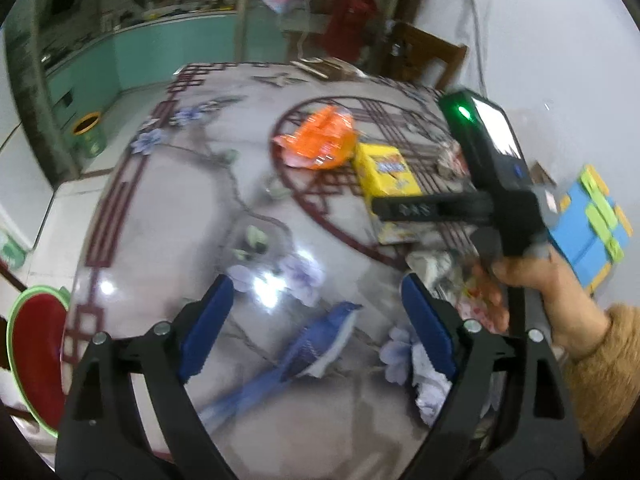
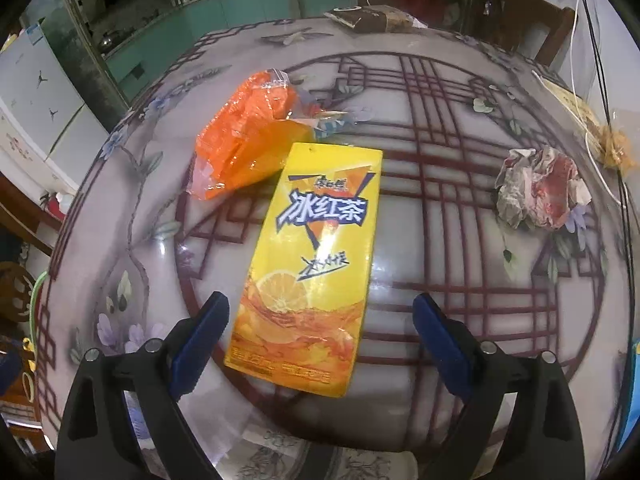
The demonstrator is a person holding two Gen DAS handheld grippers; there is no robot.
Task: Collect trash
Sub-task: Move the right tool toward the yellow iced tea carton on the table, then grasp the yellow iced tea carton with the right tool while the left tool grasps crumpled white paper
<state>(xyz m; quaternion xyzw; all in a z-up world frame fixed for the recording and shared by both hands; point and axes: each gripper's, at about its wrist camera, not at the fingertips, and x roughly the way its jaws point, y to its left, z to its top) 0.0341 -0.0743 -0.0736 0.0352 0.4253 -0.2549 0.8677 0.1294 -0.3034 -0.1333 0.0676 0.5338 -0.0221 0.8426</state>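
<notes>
Looking down over the glossy round tabletop (image 2: 460, 240) with its dark red lattice ring and painted flowers, I see three bits of rubbish on it: a crumpled orange plastic wrapper (image 2: 244, 144) toward the far left edge, a flat yellow iced-tea carton (image 2: 312, 256) in the middle, and a scrunched ball of grey and pink paper (image 2: 540, 188) well apart near the right edge. The wrapper's lower corner touches the carton's far end, perhaps overlapping it; nothing else crowds the carton. At the far edge lies a dark brown bundle (image 2: 372, 18) with a wooden chair (image 2: 532, 20) behind it. My right tongs (image 2: 320, 328) hang over the carton's near end, blue pads spread wide and holding nothing; the carton lies between them, closer to the left pad, with neither pad pressing on it. It lies flat, printed face up, its long axis running from the near edge toward the far edge and leaning slightly rightward, with the orange-slice end nearest me. My left tongs (image 1: 316, 312) are also wide open and empty, over the painted blue bird near the near edge; the carton (image 1: 386, 176) sits beyond them to the right, partly hidden by my right hand (image 1: 532, 284) and its black tool. A red bowl with a green rim (image 1: 36, 356) sits off the left edge.
</notes>
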